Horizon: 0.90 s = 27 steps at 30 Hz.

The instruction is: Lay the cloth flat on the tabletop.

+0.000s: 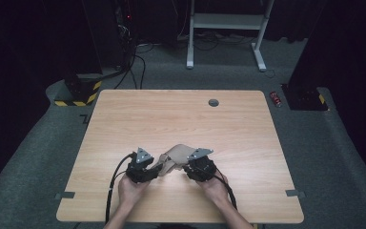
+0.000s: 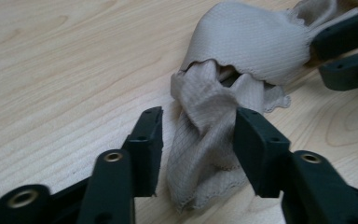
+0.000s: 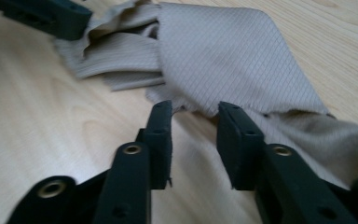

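A crumpled beige cloth [image 1: 174, 157] lies low in the middle of the high view, on the wooden table [image 1: 181, 114] near its front edge, bunched between the two grippers. In the left gripper view the left gripper [image 2: 198, 135] stands part open with a twisted end of the cloth between its jaws; neither pad presses on it, so nothing is held. In the right gripper view the right gripper [image 3: 193, 119] is also part open, its tips at the frayed edge of the cloth with bare wood between them. The likely trouble is a grab on the wrong layer: the fabric is folded over itself, so closing here could pinch a bundle instead of one edge and leave it twisted, or the right jaws could close on air and merely nudge the cloth away.
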{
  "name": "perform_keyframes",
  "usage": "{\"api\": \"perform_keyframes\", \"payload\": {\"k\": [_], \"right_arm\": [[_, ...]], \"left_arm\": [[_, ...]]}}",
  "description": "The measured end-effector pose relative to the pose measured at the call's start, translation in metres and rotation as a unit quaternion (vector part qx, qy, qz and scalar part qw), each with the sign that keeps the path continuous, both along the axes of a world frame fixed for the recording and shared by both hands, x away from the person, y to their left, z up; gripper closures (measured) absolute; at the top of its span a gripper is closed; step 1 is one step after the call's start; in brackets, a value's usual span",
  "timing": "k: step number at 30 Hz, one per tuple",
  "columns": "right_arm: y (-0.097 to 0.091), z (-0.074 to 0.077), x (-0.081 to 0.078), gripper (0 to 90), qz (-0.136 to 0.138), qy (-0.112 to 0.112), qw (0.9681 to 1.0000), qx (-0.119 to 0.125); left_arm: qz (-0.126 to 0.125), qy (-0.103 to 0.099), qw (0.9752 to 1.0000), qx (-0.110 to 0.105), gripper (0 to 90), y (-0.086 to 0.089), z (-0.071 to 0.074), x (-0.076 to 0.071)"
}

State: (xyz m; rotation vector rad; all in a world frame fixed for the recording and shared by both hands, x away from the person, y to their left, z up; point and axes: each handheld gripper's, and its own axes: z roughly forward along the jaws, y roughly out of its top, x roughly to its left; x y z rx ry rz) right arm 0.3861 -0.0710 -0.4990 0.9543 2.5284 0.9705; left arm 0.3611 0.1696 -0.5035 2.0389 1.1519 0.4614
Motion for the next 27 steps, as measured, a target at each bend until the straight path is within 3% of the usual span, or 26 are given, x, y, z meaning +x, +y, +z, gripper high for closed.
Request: {"api": "perform_keyframes", "payload": {"k": [3,5,7,10,12,15,19,21,22,24,27], "right_arm": [[0.008,-0.001,0.008,61.4,-0.007,0.004,0.9999,-0.01],[0.014,-0.001,0.013,62.9,-0.007,0.0,0.9997,-0.021],[0.019,0.0,0.017,67.9,-0.003,-0.007,0.9992,-0.04],[0.025,0.0,0.02,82.6,0.008,-0.008,0.9983,-0.056],[0.026,0.0,0.022,89.7,0.019,-0.006,0.9981,-0.059],[0.026,0.005,0.023,89.9,0.027,-0.007,0.9982,-0.054],[0.028,0.023,0.028,89.8,0.026,-0.011,0.9991,-0.033],[0.032,0.029,0.03,86.2,0.03,-0.008,0.9989,-0.036],[0.035,0.029,0.031,77.9,0.033,-0.007,0.9988,-0.034],[0.04,0.023,0.029,67.0,0.036,-0.007,0.9985,-0.041],[0.044,0.01,0.03,58.7,0.036,0.002,0.9983,-0.045]], "left_arm": [[-0.002,0.009,0.9999,0.005,63.9,0.002,-0.006,0.002],[-0.001,0.011,0.9997,0.02,64.3,0.002,-0.011,0.003],[0.004,0.01,0.9997,0.023,61.4,0.002,-0.015,0.003],[0.014,-0.004,0.9999,0.008,53.4,0.007,-0.02,0.001],[0.015,-0.014,0.9998,0.006,51.1,0.008,-0.022,-0.001],[0.02,-0.019,0.9996,0.007,46.6,0.008,-0.023,-0.001],[0.03,-0.019,0.9993,0.009,41.9,0.008,-0.023,-0.001],[0.03,-0.018,0.9994,0.009,41.0,0.008,-0.023,-0.001],[0.031,-0.018,0.9993,0.009,40.1,0.008,-0.023,-0.001],[0.032,-0.018,0.9993,0.011,39.4,0.008,-0.023,-0.001],[0.036,-0.018,0.9992,0.011,37.8,0.008,-0.024,-0.001]]}}
